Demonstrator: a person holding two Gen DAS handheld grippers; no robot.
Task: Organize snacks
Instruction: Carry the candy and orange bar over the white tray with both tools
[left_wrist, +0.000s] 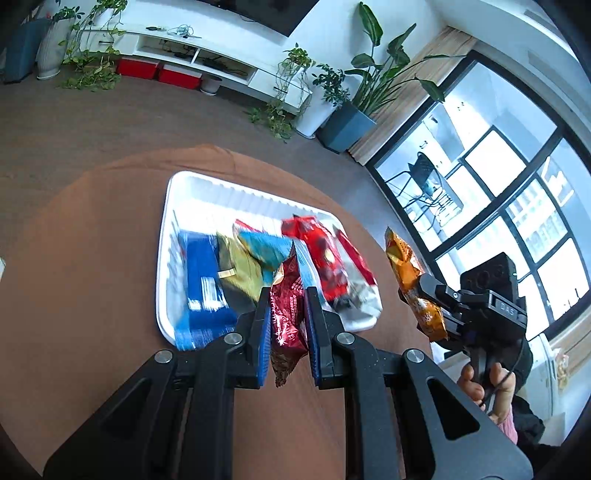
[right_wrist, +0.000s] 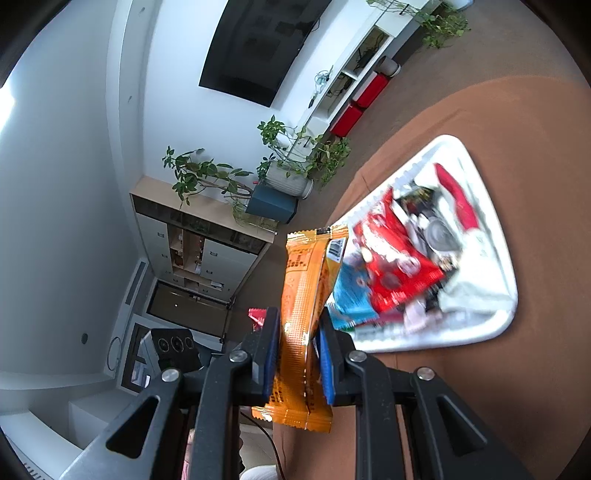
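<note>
In the left wrist view my left gripper (left_wrist: 287, 295) is shut on a dark red snack packet (left_wrist: 286, 317), held above the near edge of a white tray (left_wrist: 168, 229). The tray holds several packets: a blue one (left_wrist: 201, 280), an olive one (left_wrist: 240, 269), a light blue one (left_wrist: 264, 247) and a red one (left_wrist: 325, 254). To the right, my right gripper (left_wrist: 424, 299) grips an orange packet (left_wrist: 406, 273). In the right wrist view my right gripper (right_wrist: 297, 317) is shut on that orange packet (right_wrist: 303, 295), beside the tray (right_wrist: 491, 229).
The tray sits on a round brown table (left_wrist: 92, 258). A hand (left_wrist: 487, 384) holds the right gripper's handle at the table's right edge. Potted plants (left_wrist: 332, 92), a white TV shelf (left_wrist: 192, 51) and a large window (left_wrist: 498, 184) lie beyond.
</note>
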